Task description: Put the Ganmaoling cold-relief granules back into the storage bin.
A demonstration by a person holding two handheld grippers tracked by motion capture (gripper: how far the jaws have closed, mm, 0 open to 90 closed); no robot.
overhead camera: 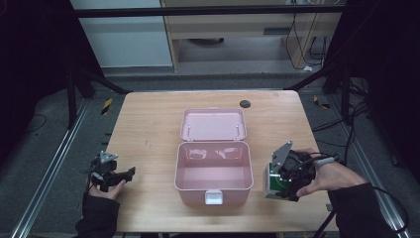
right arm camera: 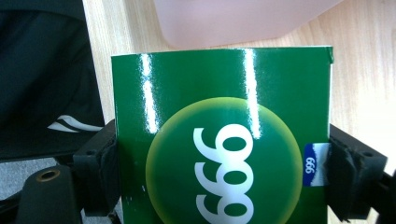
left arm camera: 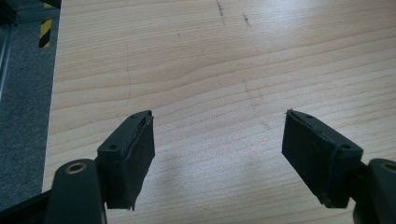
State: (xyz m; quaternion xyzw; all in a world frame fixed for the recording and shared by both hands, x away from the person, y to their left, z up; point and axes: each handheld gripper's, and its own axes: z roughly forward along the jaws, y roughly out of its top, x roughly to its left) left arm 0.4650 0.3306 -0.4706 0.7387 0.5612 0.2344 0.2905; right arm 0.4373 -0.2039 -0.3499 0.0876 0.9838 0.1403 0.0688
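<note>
While the right gripper (overhead camera: 286, 184) clamps the green box (right arm camera: 223, 135) between its jaws, just right of the pink case (overhead camera: 212, 171) near the table's (overhead camera: 148, 129) front edge, the entry reads as follows:

Item: green box, glossy card, held by its two side faces; jaws closed onto it, pads pressing flat on each side. It sits low, at or just above the tabletop; contact with the wood cannot be told.

Item: pink case, lid (overhead camera: 213, 124) folded back flat on the table, tub bare inside, white latch (overhead camera: 214, 197) on the front wall.

Item: left gripper (overhead camera: 110, 174), at the table's left front, well apart from the case; jaws spread wide, nothing between them, bare wood beneath.

Markings: large white "999" on a yellow-green disc on the box's broad face, seen upside down in the right gripper view; a small blue-and-white tab (right arm camera: 314, 164) at the box's right edge, also "999". No writing legible on case or grippers.

Risks, as judged:
- glossy card is slick; a light squeeze may let the box slide or pivot between the pads on lifting
- thin card may dent if squeezed hard
- the case wall stands close by; a low carry could knock the box against the rim and tip it
- the case is light and unheld; a bump may shove it across the table, since the left gripper is not steadying it
</note>
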